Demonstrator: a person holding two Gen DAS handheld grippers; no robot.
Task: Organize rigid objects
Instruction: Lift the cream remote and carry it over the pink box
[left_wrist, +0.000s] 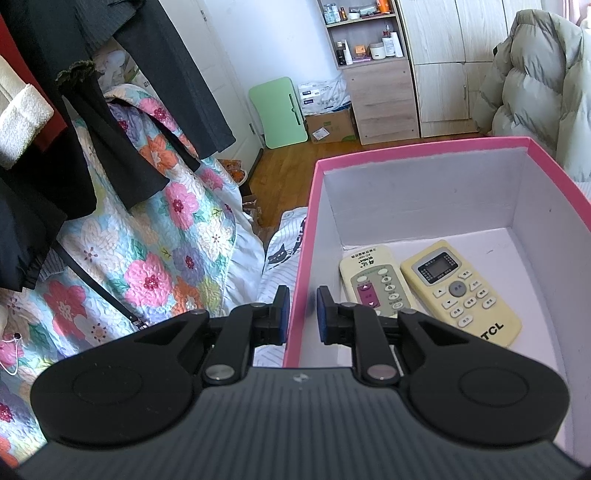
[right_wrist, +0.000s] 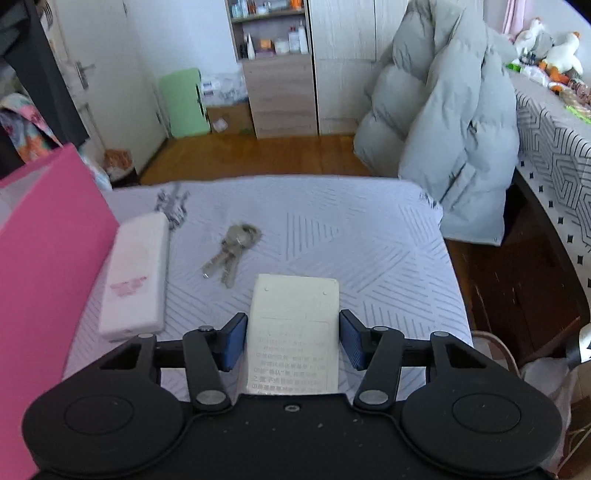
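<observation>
My right gripper (right_wrist: 292, 341) clamps white remote (right_wrist: 295, 325), back up, lifted for boxing. Left gripper (left_wrist: 300, 314) straddles pink box (left_wrist: 424, 152) wall, pinching to steady it (contact unclear). Two remotes (left_wrist: 458, 291) already inside; keys (right_wrist: 234, 253), pink case (right_wrist: 136, 273) wait on bed (right_wrist: 369, 240).

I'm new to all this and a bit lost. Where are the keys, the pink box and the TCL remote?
keys (right_wrist: 232, 254): right wrist view, middle of the bunch.
pink box (left_wrist: 301, 258): left wrist view, its left wall.
TCL remote (left_wrist: 460, 291): left wrist view, its button face.
</observation>
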